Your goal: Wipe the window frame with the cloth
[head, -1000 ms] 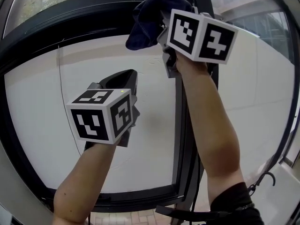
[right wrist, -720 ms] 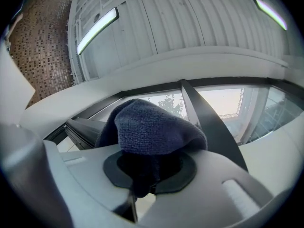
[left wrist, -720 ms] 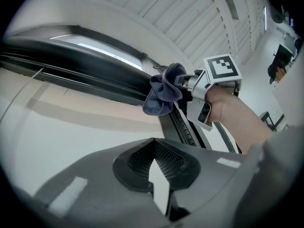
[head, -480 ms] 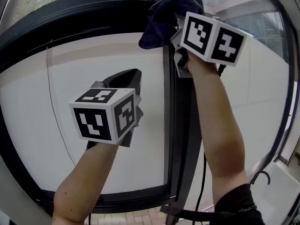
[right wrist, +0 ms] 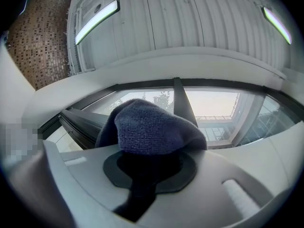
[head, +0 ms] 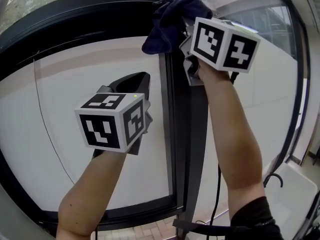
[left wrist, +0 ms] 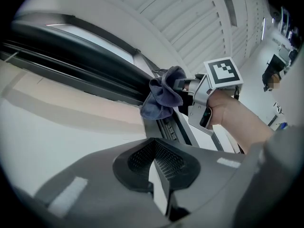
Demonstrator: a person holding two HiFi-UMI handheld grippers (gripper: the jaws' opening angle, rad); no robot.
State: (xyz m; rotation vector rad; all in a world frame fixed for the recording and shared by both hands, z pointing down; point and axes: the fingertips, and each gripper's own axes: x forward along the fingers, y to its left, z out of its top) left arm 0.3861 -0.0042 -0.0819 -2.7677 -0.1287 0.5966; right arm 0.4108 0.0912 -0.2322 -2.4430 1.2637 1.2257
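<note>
Right gripper (head: 184, 26) clamped on dark blue cloth (head: 167, 21), which is bunched against the top of the black window frame (head: 182, 134) upright. Left gripper (head: 137, 84) pinched together, empty, before the pane (head: 65, 99). Judged: wipe at upper end; upright's lower length likely left.

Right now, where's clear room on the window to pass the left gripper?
Open: the left pane between the outer frame and the left gripper; the right pane beside the right forearm. Crowded: the mullion top, where the right gripper holds the cloth.
</note>
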